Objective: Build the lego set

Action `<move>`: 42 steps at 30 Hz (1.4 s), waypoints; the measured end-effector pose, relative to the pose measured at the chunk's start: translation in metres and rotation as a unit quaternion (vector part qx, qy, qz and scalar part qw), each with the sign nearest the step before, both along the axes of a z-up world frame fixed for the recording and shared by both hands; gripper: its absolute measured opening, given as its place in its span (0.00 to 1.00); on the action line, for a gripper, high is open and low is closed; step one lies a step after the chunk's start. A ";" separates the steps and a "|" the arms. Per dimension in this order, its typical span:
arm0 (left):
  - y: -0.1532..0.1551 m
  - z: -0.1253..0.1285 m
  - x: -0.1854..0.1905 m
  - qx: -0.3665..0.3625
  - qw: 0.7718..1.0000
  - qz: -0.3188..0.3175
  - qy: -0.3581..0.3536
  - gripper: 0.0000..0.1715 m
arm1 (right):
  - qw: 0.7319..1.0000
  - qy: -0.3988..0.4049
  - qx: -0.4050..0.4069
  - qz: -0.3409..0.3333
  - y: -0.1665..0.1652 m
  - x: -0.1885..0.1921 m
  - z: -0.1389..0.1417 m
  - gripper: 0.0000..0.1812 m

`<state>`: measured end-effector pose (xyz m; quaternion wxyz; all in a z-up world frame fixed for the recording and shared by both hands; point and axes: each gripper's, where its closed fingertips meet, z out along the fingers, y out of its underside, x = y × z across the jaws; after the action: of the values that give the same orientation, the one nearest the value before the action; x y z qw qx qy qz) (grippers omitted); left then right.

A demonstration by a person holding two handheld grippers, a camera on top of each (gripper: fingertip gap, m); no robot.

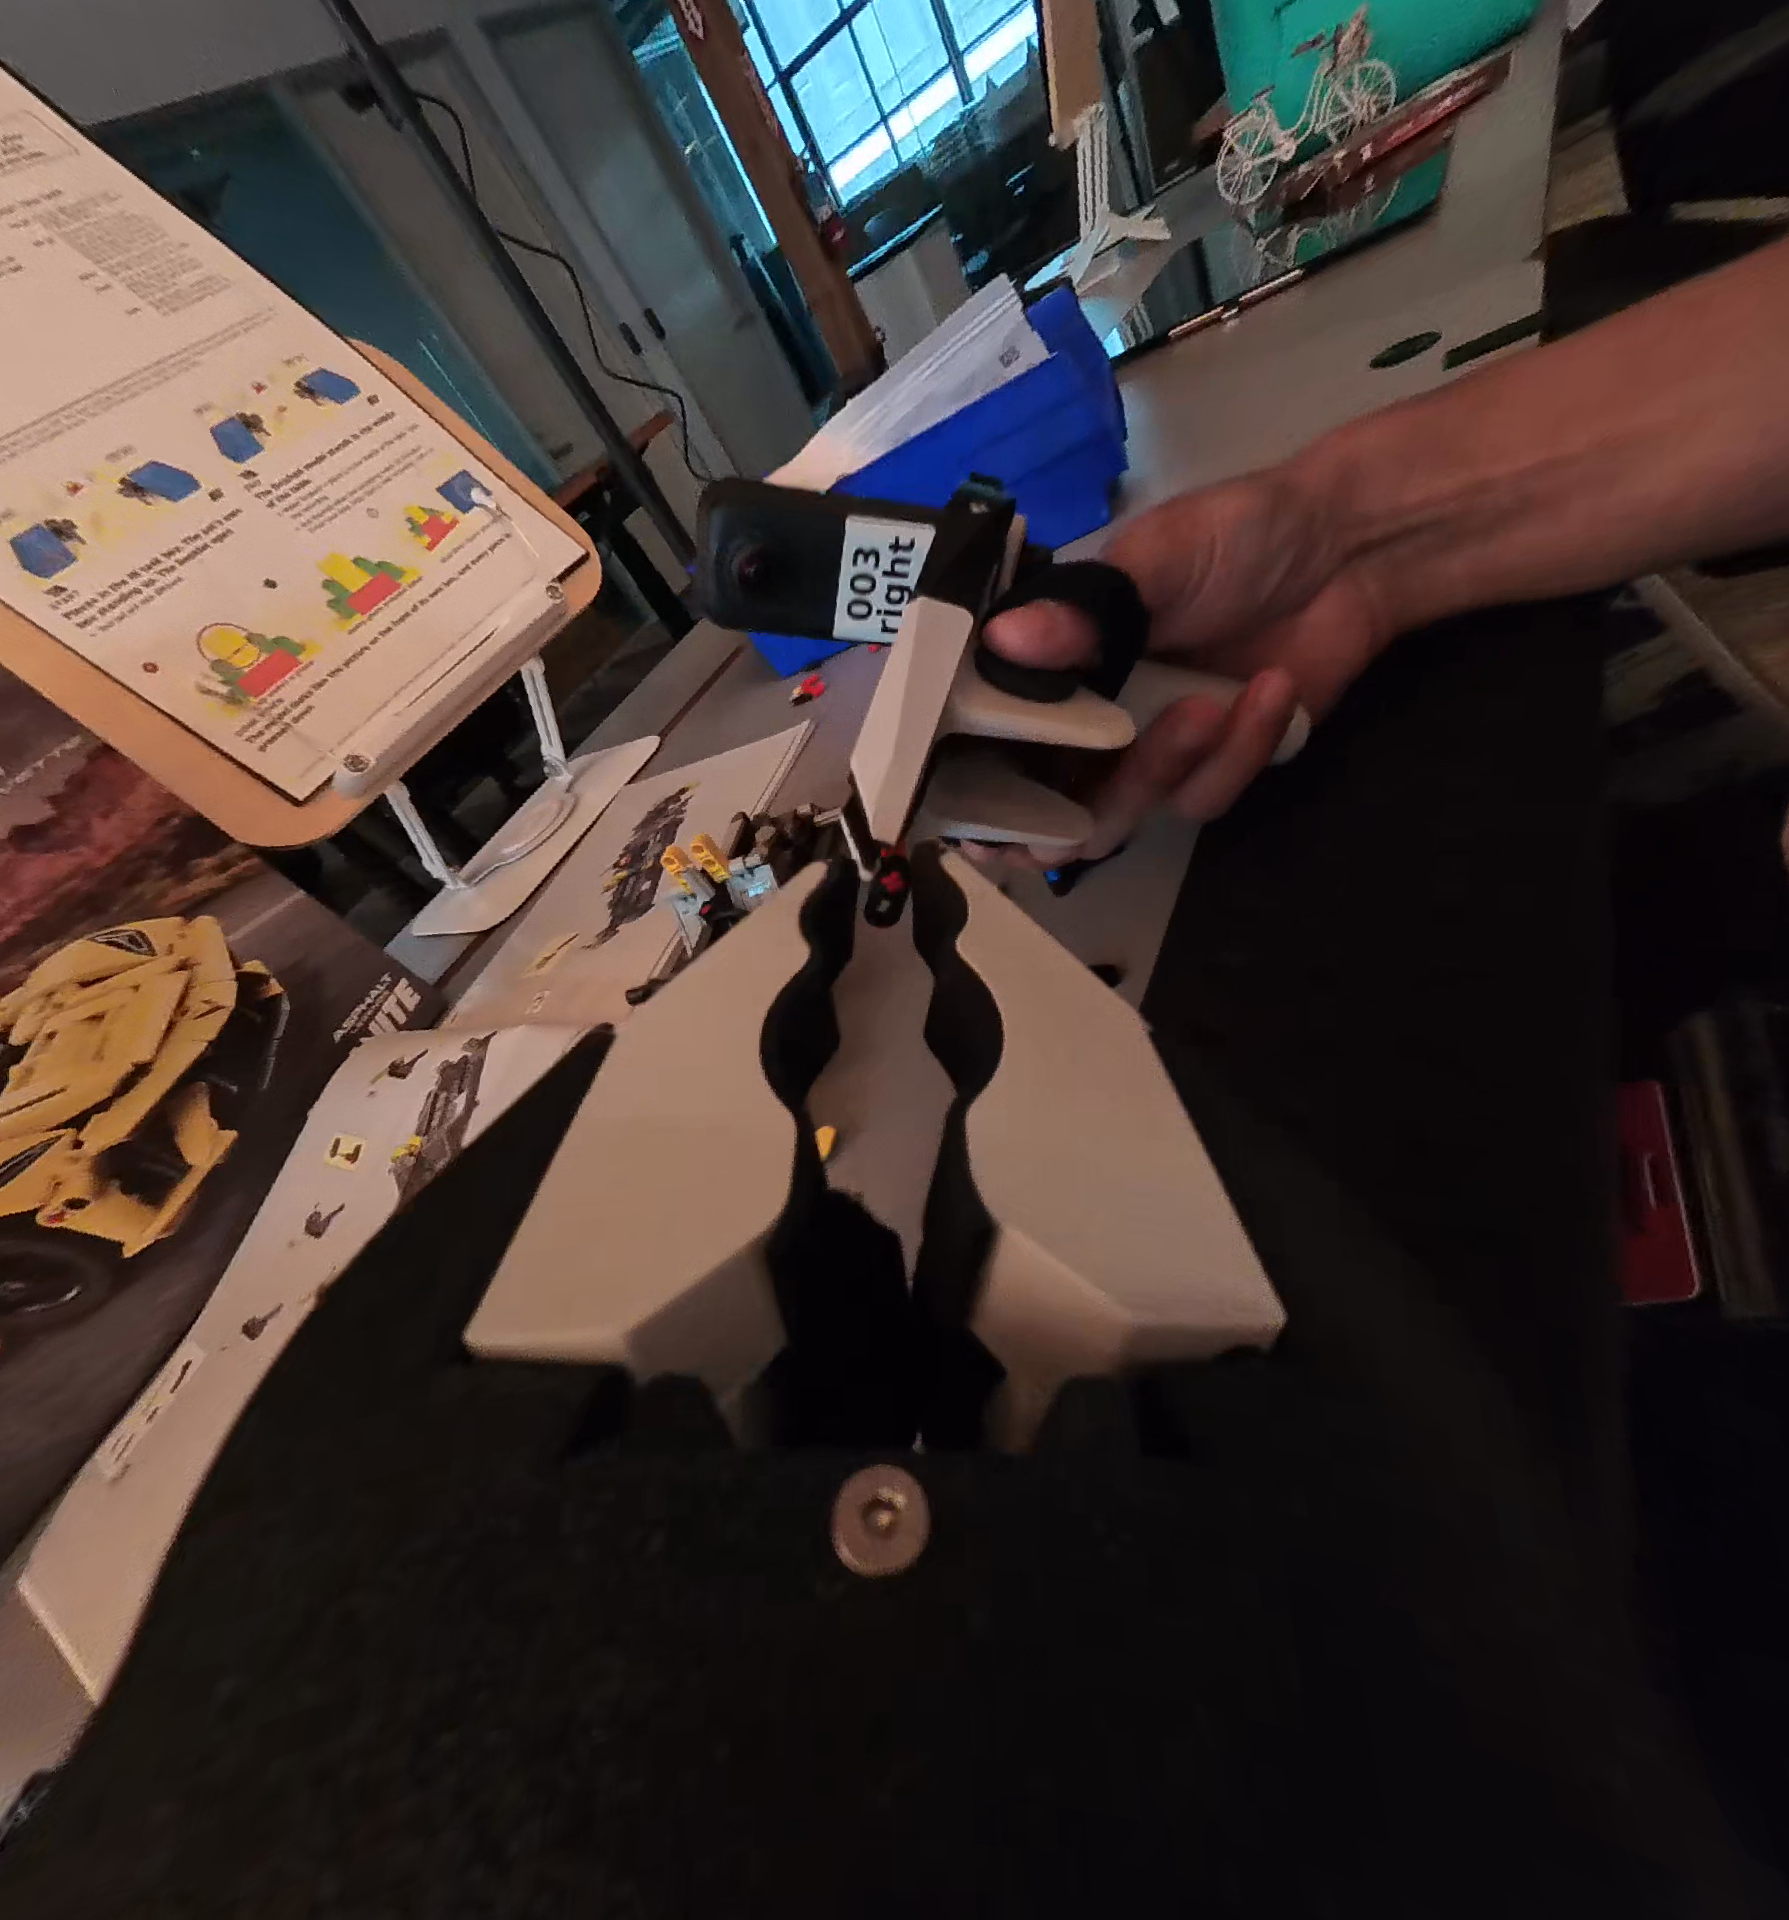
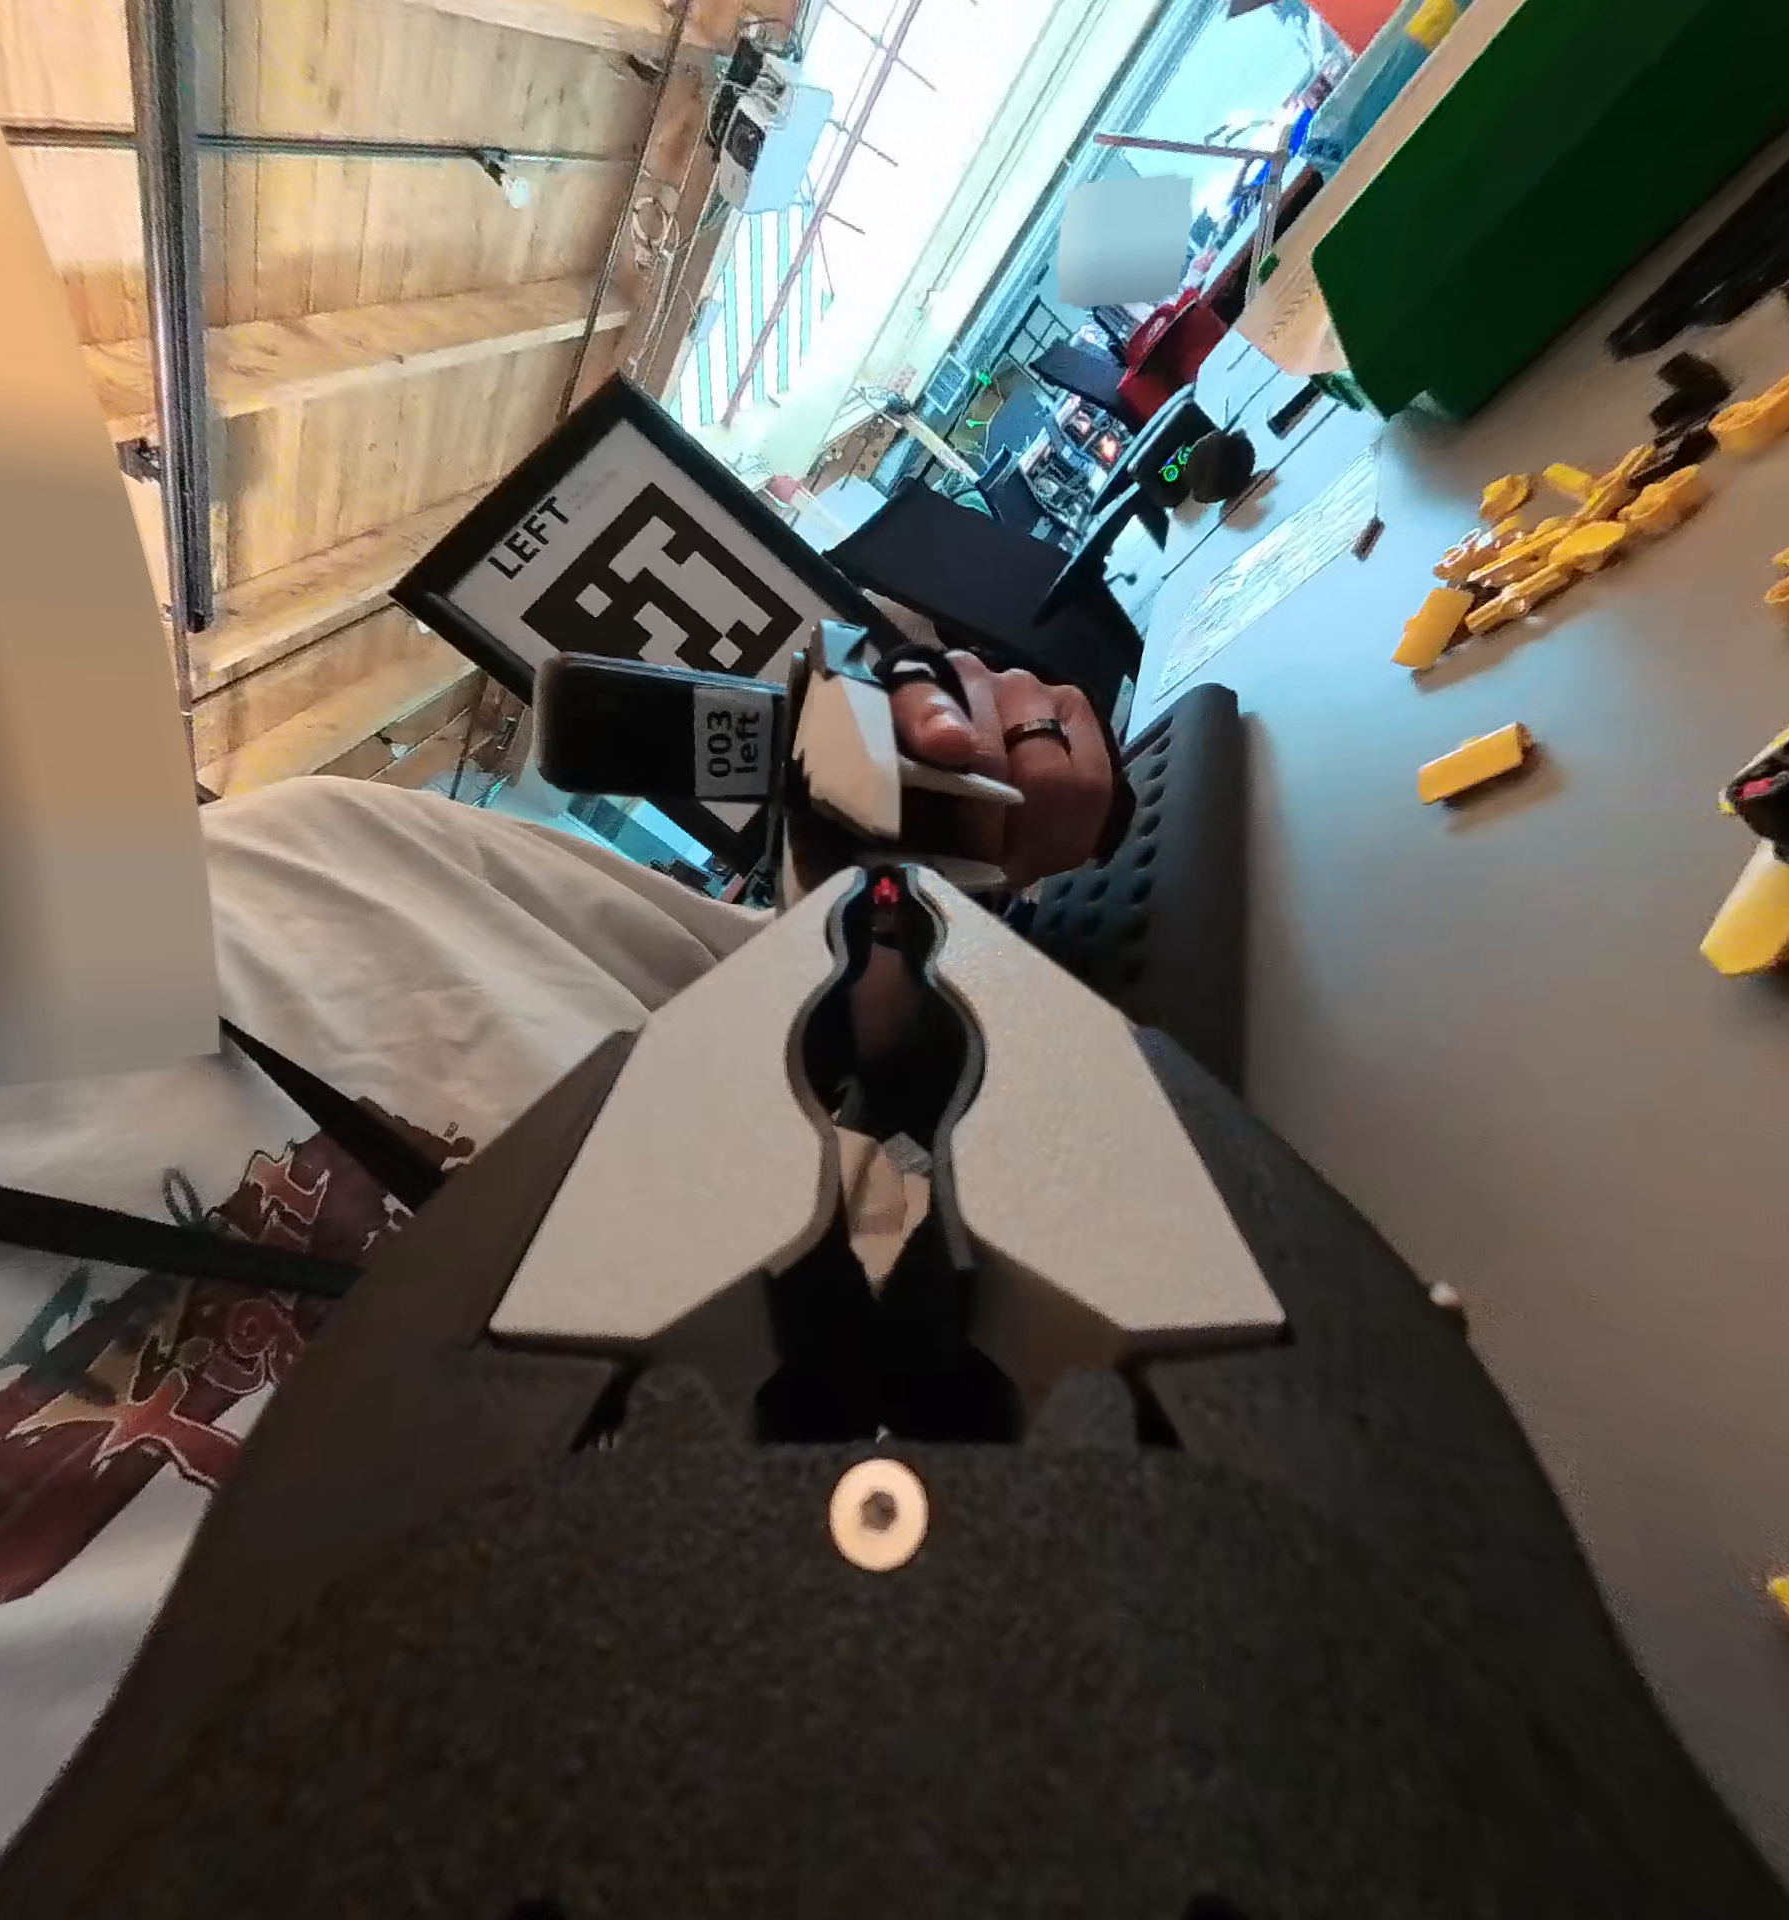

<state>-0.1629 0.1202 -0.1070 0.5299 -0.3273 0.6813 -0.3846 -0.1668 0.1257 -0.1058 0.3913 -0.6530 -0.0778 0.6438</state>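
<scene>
Small black Lego piece with red pins [image 1: 887, 883] is held in mid-air above the table [image 1: 1160, 436], pinched at both grippers' tips. Left gripper [image 1: 885, 868] is clamped on one end, right gripper [image 2: 885, 899] on the other. Judged light, rigid, slick plastic; best gripped on flat sides, clear of the pins. Instruction booklet [image 1: 578, 914] and partial assembly [image 1: 724, 873] lie beyond; loose yellow parts [image 2: 1555, 540] are scattered off to the side.

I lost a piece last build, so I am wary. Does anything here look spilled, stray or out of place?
Yes, mildly. A small red piece lies alone on the table near the blue bin, apart from the rest. In the right wrist view, yellow pieces lie scattered loose rather than sorted. Nothing looks damaged.
</scene>
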 end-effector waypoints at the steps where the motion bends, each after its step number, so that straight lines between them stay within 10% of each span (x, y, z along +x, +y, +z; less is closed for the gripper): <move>1: -0.001 0.000 0.000 0.003 1.000 -0.002 -0.001 0.05 | 1.000 0.007 -0.001 0.005 -0.001 0.000 0.001 0.02; 23: 0.013 -0.011 0.002 0.029 0.999 0.027 0.023 0.03 | 0.999 -0.035 0.024 -0.030 0.002 0.024 0.001 0.07; 29: 0.041 -0.023 0.007 -0.013 0.996 0.080 0.042 0.03 | 0.868 -0.485 0.083 -0.072 -0.020 0.072 -0.060 0.09; 42: 0.038 -0.035 0.010 0.040 0.994 0.090 0.055 0.02 | 0.805 -0.553 -0.195 -0.087 -0.037 0.060 -0.109 0.12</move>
<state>-0.1534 0.1577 -0.1419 0.5368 -0.3865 0.6921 -0.2888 -0.1066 0.0885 -0.2146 0.2009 -0.9650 -0.0966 0.1382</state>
